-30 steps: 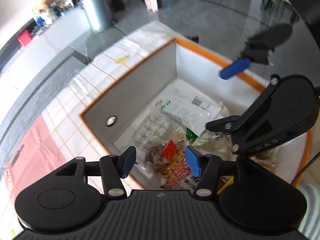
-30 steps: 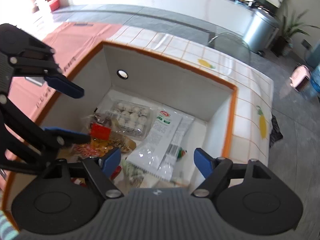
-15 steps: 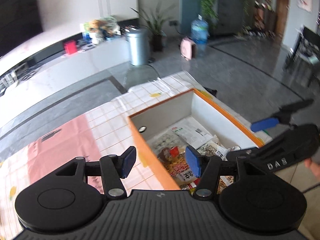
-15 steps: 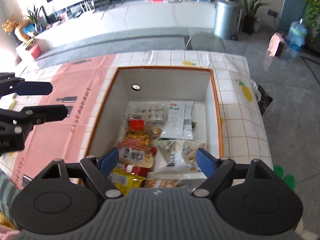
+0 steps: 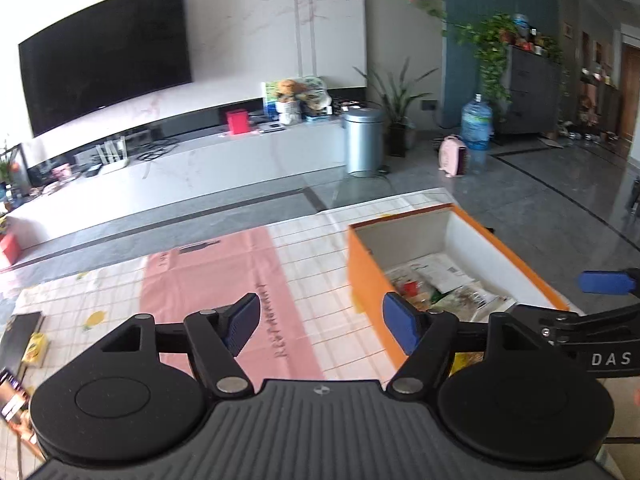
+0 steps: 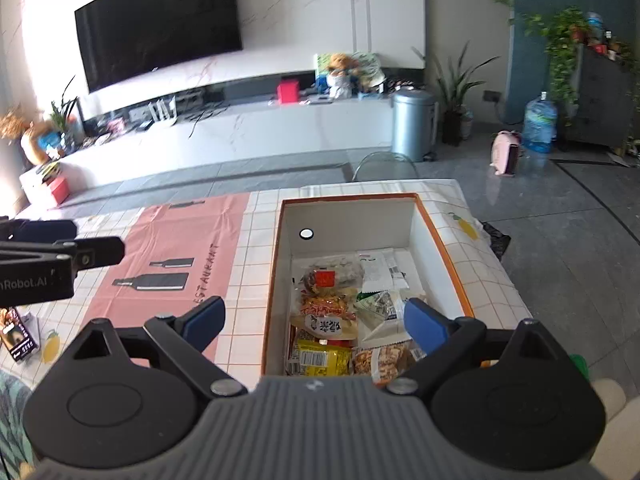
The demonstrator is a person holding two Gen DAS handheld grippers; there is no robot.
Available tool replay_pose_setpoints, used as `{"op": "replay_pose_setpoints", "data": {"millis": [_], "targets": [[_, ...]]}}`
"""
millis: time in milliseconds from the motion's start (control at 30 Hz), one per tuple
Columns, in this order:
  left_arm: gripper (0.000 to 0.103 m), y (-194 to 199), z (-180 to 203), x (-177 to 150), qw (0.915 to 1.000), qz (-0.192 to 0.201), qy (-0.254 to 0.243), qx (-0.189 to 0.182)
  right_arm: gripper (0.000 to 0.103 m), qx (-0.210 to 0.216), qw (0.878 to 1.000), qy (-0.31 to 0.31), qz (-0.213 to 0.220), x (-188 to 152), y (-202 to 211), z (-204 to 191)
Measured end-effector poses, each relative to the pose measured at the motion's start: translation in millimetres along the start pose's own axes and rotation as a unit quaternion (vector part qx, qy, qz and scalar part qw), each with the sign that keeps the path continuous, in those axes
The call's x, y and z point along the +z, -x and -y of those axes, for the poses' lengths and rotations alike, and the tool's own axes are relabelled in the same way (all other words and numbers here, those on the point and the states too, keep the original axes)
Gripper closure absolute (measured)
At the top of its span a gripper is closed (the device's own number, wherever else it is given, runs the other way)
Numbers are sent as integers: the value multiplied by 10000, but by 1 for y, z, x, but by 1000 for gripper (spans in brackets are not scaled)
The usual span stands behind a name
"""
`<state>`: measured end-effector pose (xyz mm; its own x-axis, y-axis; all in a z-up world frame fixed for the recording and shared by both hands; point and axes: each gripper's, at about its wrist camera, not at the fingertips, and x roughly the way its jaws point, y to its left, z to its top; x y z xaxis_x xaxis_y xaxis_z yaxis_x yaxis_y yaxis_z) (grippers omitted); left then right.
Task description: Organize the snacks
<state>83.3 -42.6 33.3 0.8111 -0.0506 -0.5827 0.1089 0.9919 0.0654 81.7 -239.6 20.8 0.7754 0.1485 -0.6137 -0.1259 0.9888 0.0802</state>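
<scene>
An orange box [image 6: 275,280] with white inner walls stands on the table's right part and holds several snack packets, among them a yellow one [image 6: 320,356] and a white one [image 6: 376,270]. My right gripper [image 6: 316,320] hovers above the box's near end. Its jaws are opening and nothing is between them. My left gripper [image 5: 322,320] hangs over the pink cloth, left of the box [image 5: 368,292], its jaws also opening and empty. The snacks [image 5: 436,288] show inside the box. The right gripper's blue pad [image 5: 604,282] pokes in at the right edge.
A pink and white checked tablecloth [image 6: 168,248] covers the table. A phone [image 6: 18,334] and a small yellow pack [image 5: 36,348] lie at the left edge. A clear chair [image 6: 384,166] stands past the far edge, with grey floor to the right.
Both grippers have pulled back and up from inside the box, and the views now look across the room. Both pairs of jaws stand wider than before.
</scene>
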Motion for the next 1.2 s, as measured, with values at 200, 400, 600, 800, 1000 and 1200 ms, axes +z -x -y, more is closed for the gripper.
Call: {"op": "replay_pose_setpoints", "data": {"millis": [200, 400, 600, 800, 1000, 1200], "targets": [[19, 5, -10, -20, 9998, -119, 147, -85, 10, -166, 9997, -121, -89, -24, 2, -18], [17, 2, -21, -45, 9988, -366, 291, -132, 10, -306, 9993, -64, -225, -38, -3, -35], [17, 6, -34, -56, 9986, -430, 307, 4, 10, -439, 9988, 143, -150, -37, -1, -50], [17, 8, -39, -57, 9984, -429, 362, -43, 10, -445, 9987, 185, -158, -35, -1, -59], [17, 8, -41, -62, 9978, -532, 393, -82, 10, -457, 9986, 157, -232, -39, -6, -59], [17, 10, -40, -61, 9979, -532, 360, -67, 10, -424, 9987, 183, -236, -39, -9, -61]]}}
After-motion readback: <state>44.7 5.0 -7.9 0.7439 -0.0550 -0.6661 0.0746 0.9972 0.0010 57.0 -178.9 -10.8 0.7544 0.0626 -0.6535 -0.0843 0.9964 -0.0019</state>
